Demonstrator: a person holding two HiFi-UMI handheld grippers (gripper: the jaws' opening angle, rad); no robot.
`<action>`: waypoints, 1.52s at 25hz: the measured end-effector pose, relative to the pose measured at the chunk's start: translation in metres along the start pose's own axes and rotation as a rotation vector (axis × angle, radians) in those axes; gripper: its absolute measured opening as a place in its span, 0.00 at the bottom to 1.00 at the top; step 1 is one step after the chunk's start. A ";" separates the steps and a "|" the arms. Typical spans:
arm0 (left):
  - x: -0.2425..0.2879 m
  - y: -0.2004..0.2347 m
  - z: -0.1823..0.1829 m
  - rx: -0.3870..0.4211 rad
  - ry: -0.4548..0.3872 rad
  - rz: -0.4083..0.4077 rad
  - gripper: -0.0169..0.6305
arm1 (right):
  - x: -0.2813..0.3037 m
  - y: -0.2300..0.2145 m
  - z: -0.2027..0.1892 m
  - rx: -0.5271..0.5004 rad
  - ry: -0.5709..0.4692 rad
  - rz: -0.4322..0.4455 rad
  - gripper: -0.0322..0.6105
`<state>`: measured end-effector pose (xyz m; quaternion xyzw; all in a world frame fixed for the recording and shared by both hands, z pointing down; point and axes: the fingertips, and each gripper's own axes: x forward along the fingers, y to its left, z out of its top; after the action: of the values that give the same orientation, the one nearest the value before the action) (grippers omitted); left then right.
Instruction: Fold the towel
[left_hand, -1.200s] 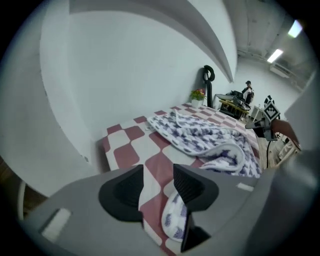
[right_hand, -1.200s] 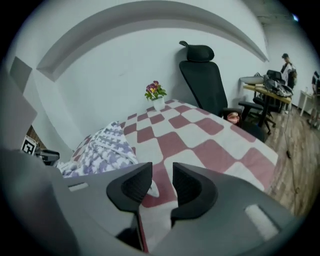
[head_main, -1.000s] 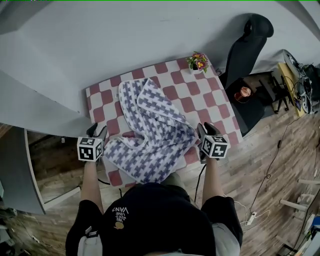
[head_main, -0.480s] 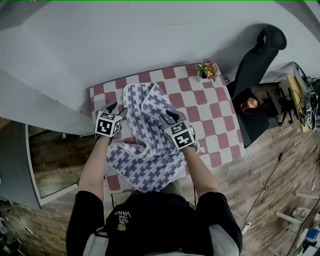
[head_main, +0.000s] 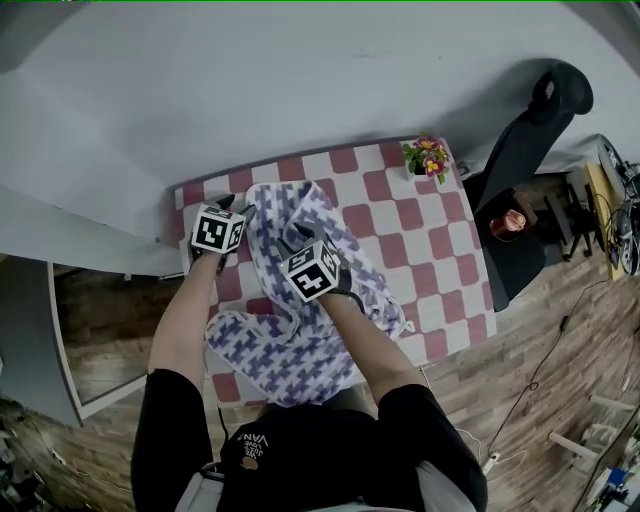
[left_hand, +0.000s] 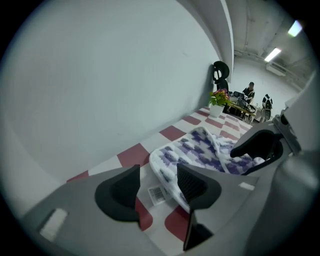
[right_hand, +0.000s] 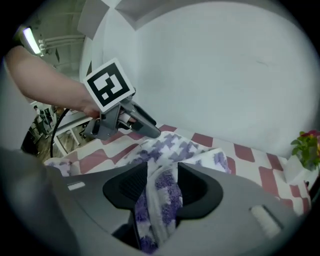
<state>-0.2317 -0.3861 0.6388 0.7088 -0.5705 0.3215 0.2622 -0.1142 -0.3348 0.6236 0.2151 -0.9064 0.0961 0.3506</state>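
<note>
Both forearms are stretching forward over the red-and-white checked bench. The purple-and-white patterned terry towel is lying rumpled and half folded on it. The left tongs have just been opening and are gaping, gripping nothing, over the towel's corner. The right tongs have just been opening, with a fold hanging loosely between them. Only the left gripper view is showing the white barcode label.

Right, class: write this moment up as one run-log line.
task: fold towel | left claw: just opened, corner loose between jaws | right claw: just opening, fold between jaws, not pinched
</note>
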 end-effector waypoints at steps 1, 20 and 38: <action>0.005 0.000 0.001 -0.007 0.005 -0.005 0.35 | 0.006 0.000 -0.003 0.000 0.020 -0.007 0.33; 0.031 -0.033 0.026 -0.005 0.036 -0.180 0.07 | -0.154 -0.125 -0.016 0.380 -0.291 -0.072 0.11; -0.081 -0.208 0.323 0.449 -0.601 -0.229 0.08 | -0.395 -0.287 -0.016 0.267 -0.478 -0.462 0.11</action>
<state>0.0106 -0.5288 0.3648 0.8702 -0.4545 0.1851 -0.0438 0.2875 -0.4572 0.3746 0.4748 -0.8696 0.0789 0.1100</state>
